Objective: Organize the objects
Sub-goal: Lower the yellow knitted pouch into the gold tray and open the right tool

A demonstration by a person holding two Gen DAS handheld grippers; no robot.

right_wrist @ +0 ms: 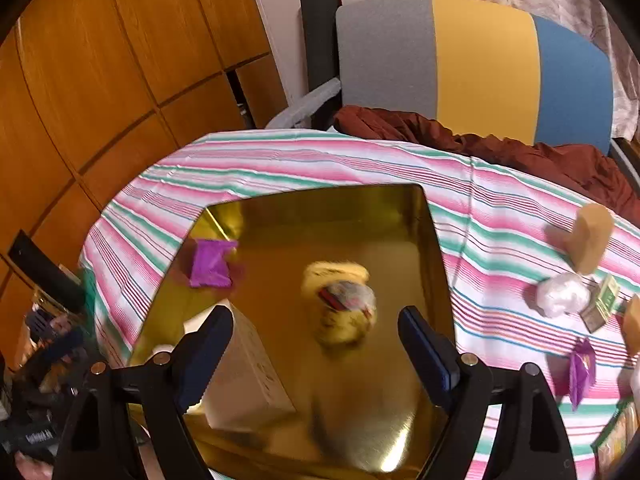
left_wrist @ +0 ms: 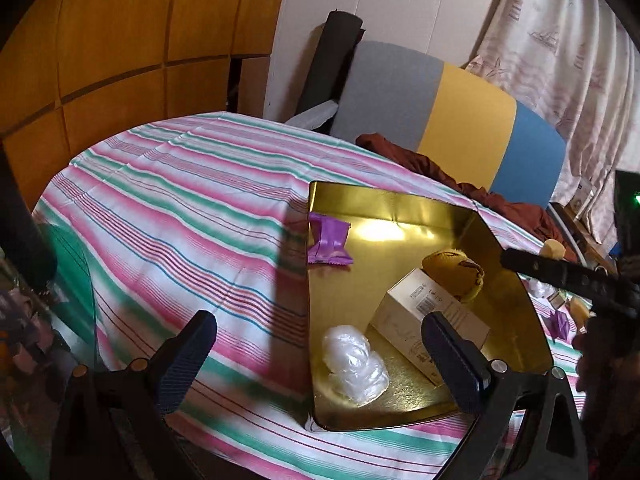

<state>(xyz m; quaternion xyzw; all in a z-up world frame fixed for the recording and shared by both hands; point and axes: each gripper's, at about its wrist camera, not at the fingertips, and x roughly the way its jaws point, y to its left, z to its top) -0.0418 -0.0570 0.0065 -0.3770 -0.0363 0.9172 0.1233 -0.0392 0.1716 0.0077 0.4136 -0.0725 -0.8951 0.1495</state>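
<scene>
We are hovering the right tool (right_wrist: 316, 350), jaws wide and empty, above a yellow pouch (right_wrist: 342, 308) lying in the gold tray (right_wrist: 436, 248), beside a white box (right_wrist: 248, 372) and purple packet (right_wrist: 212, 264). Our left tool (left_wrist: 320, 364) is gaping empty too. A wooden block (right_wrist: 592, 238) and white wad (right_wrist: 564, 294) are waiting on the striped counter (right_wrist: 280, 160); reaching across is risking clipping the tray rim.
</scene>
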